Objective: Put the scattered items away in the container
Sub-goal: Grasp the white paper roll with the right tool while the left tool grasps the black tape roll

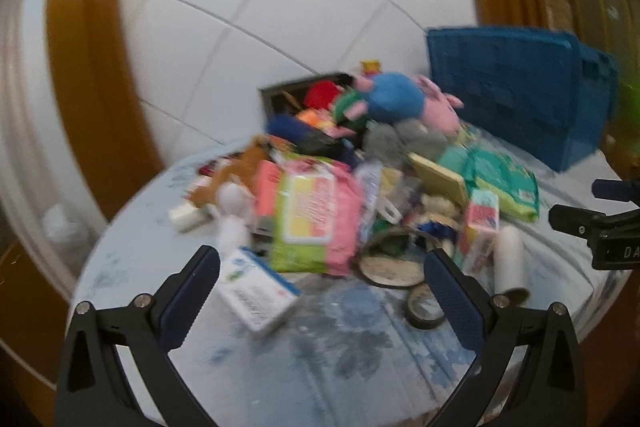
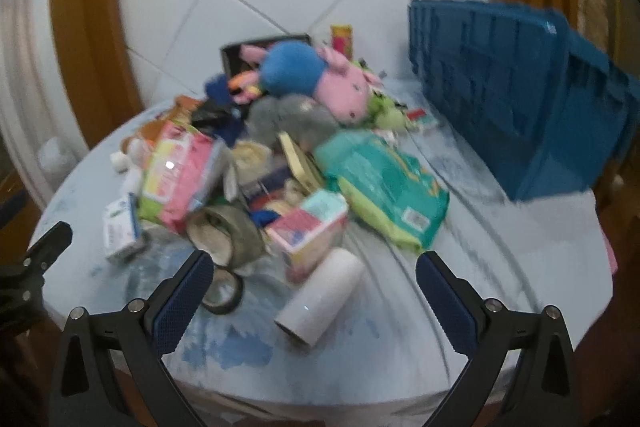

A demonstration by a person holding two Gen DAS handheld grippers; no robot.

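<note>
A heap of items lies on a round pale table (image 1: 340,343). A blue crate (image 1: 520,99) stands at the back right, also in the right wrist view (image 2: 520,95). My left gripper (image 1: 322,263) is open and empty, above a white box (image 1: 256,291) and a pink-and-green wipes pack (image 1: 316,219). My right gripper (image 2: 314,267) is open and empty, above a white cylinder (image 2: 320,299) and beside a tape roll (image 2: 224,235). A pink and blue plush (image 2: 316,75) tops the heap. A green pack (image 2: 384,183) lies near the crate.
A small black tape ring (image 1: 424,309) lies by my left gripper's right finger. A dark open box (image 1: 304,95) stands at the back of the heap. White tiled wall behind, brown wooden frames on both sides. The right gripper's body shows at the left wrist view's right edge (image 1: 600,227).
</note>
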